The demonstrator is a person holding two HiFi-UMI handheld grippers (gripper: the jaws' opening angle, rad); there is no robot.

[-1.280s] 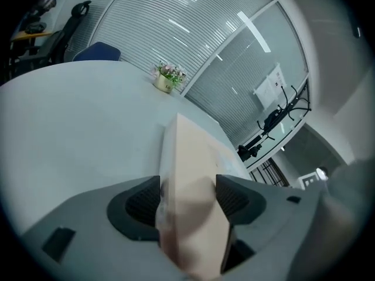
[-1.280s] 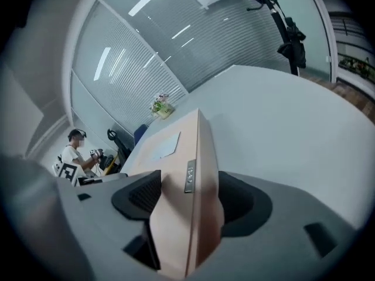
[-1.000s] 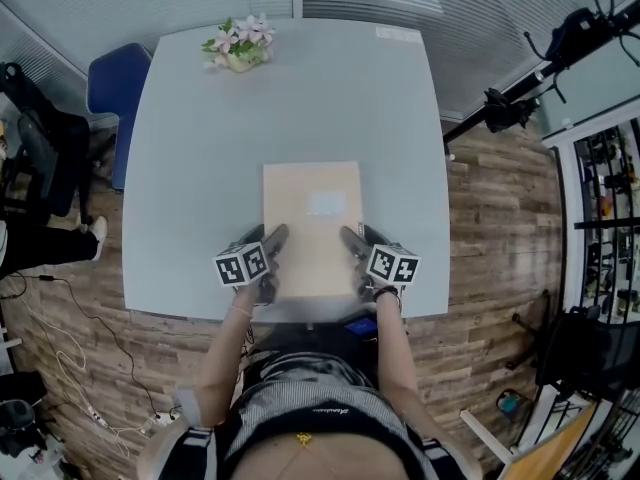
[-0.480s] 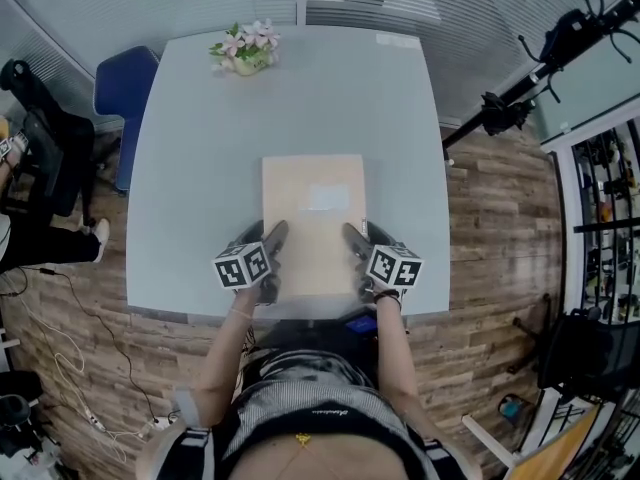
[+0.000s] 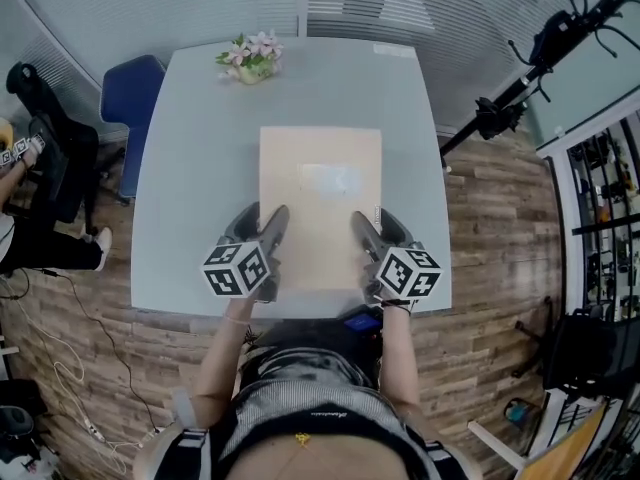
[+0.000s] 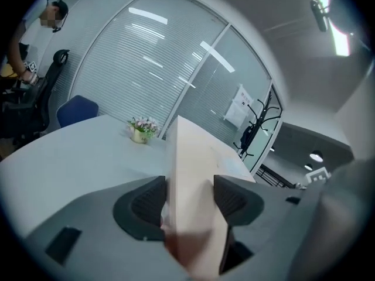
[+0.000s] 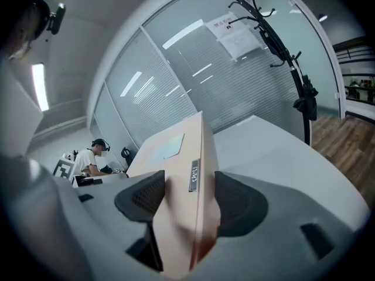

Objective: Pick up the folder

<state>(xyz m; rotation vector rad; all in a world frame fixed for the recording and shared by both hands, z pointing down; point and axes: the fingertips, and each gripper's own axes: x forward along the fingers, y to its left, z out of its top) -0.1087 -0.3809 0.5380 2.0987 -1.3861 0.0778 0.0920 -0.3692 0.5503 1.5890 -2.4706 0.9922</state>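
Close in first, gripping with both hands. At the left gripper (image 5: 266,209): clamped on the left edge of the folder (image 5: 320,198) near its front corner, with one of the fingers (image 5: 276,226) lying over the top face and the other outside the edge. Looking along that left gripper (image 6: 190,195): pressed onto the tan folder (image 6: 186,151) from both sides, no gap left at either of the fingers (image 6: 146,201), having just been closing onto it.

Across to the right gripper (image 5: 372,215): pinching the right edge, level with the left one, well apart from it across the folder's width. Looking along the right gripper (image 7: 190,198): squeezed on the folder (image 7: 176,151) again, with a small spine tag (image 7: 193,175) right between the fingers (image 7: 240,201), and just been closing here too.

Holding the folder over the near middle of the grey bench (image 5: 200,148), long side running away. Hard to say whether clear of the bench at the far end.

Further out, a pale label (image 5: 330,178) on the top face. Beyond that, a flower pot (image 5: 250,56) at the bench's far edge and a blue chair (image 5: 125,93) off the far left corner. Right at the back, a glass wall (image 5: 240,3) with blinds.
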